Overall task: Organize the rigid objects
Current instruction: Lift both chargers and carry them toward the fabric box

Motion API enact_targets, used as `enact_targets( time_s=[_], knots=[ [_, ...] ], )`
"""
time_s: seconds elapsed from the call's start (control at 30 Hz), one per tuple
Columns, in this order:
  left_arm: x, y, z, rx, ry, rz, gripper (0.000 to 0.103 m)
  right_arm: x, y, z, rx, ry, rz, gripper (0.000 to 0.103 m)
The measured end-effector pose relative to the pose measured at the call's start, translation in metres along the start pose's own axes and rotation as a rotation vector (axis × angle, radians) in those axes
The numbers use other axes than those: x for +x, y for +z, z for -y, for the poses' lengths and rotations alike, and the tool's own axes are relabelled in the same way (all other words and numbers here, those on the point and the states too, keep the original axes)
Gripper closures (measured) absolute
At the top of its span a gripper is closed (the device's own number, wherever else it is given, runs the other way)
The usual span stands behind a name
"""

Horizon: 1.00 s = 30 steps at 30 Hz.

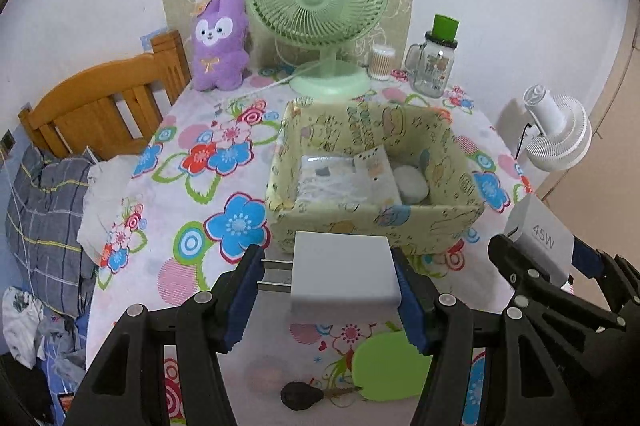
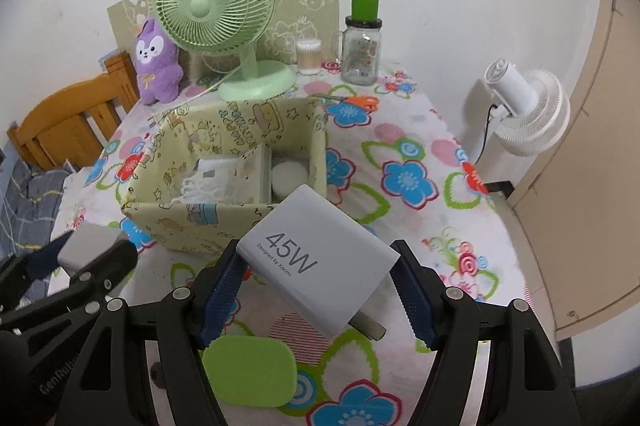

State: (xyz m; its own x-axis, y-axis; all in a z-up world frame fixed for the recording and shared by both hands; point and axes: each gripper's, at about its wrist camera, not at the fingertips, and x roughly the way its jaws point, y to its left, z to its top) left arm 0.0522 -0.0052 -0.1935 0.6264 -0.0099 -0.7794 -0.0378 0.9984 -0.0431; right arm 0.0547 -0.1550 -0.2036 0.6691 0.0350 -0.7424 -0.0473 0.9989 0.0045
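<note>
left gripper (image 1: 328, 286) clamping plain white charger (image 1: 342, 276), lower centre | right gripper (image 2: 320, 290) pinching 45W charger (image 2: 320, 258) cornerwise | both hanging before fabric bin (image 1: 360, 226) for dropping in

Behind the storage box's (image 1: 372, 226) near wall, the packets (image 1: 336, 178) inside are partly hidden. In the right wrist view, the left tongs (image 2: 96, 258) cover most of the plain charger (image 2: 90, 242). Below the box, the dark key fob (image 1: 298, 396) is blurred, its make unreadable.
</note>
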Motion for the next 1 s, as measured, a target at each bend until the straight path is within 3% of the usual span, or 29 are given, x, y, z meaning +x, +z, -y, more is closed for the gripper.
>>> enact_targets(
  time_s=[0.43,1.0],
  knots=[
    [-0.035,0.030,0.013,-0.022,-0.003,0.080,0.039,-0.037,0.027,0.015,0.016,-0.003,0.065,0.029],
    [-0.048,0.054,0.017,-0.027,0.015,0.105,0.039,-0.052,0.058,0.016,0.010,0.014,0.131,0.028]
  ],
)
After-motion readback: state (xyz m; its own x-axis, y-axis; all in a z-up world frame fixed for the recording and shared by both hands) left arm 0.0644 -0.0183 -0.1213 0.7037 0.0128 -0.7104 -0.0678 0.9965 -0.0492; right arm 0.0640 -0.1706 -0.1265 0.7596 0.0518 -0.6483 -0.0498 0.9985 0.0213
